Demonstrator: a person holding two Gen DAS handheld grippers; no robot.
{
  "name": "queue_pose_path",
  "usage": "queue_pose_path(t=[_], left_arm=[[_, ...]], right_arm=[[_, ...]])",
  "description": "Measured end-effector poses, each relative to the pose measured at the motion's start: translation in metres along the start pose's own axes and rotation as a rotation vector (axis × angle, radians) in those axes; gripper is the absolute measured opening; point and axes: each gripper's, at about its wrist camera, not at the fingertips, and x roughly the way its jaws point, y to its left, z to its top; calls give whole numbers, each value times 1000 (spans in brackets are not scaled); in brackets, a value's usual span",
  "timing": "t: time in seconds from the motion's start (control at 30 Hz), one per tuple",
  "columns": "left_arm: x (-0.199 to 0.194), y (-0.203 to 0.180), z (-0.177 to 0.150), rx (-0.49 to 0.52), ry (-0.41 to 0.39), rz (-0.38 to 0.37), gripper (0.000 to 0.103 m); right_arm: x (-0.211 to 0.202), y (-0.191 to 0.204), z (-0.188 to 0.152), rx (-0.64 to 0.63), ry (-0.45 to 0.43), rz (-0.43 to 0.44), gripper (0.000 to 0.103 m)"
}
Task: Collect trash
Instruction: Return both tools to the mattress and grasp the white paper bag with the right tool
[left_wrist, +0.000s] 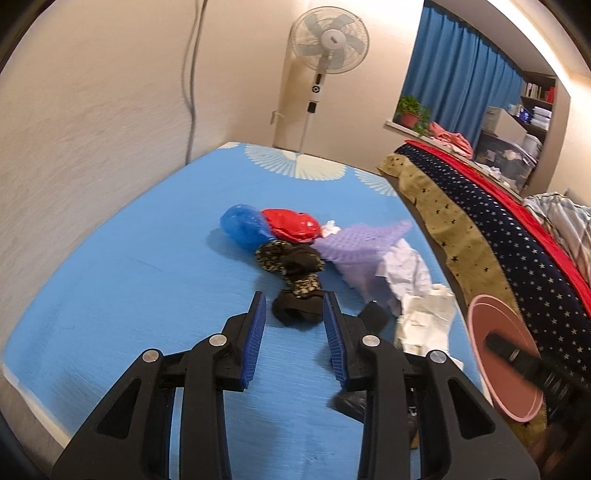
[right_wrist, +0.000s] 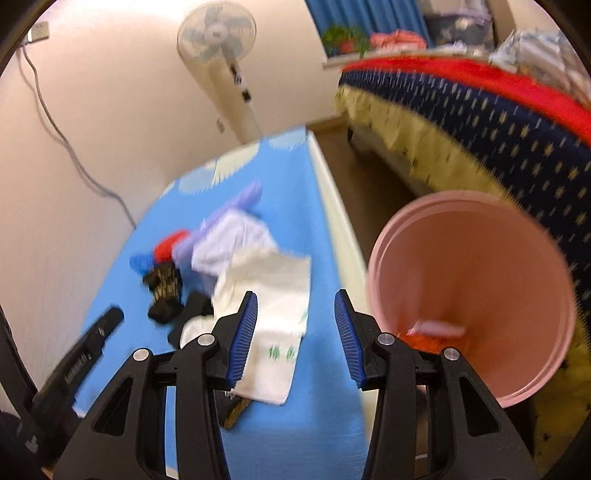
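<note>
Left gripper (left_wrist: 294, 308) and right gripper (right_wrist: 295, 308): black frames, ribbed blue pads. Mat (left_wrist: 147, 280): bright blue, white fan motifs at far end. Trash pile: blue plastic bag (left_wrist: 242, 223), glossy red bag (left_wrist: 291, 223), black wrapper with gold speckle print (left_wrist: 291, 264), lilac bubble-texture sheet (left_wrist: 364, 243), white crumpled paper (left_wrist: 406, 271), white bag with green print (right_wrist: 275, 295). Bucket (right_wrist: 476, 266): pink. Bed cover (left_wrist: 491, 218): navy with pale stars, red edge, olive skirt with dark stars. Curtain (left_wrist: 454, 66): blue. Fan (left_wrist: 328, 38): white.
</note>
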Motion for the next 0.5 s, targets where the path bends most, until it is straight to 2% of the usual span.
queue_pose_path(t=[0.1,0.33,0.43,0.5], left_arm=[[7,3,-1,-3,7,11,32],[22,4,0,2,18,22,33],[33,3,-1,-3,38,4,43],[40,1,-1,-5,53,3,47]], right_arm=[[15,-2,-10,19,57,19,45],[29,5,-22,6,106,58,42],[30,5,-23,-3,112,71,32],[31,5,-23,-6,112,77,21]])
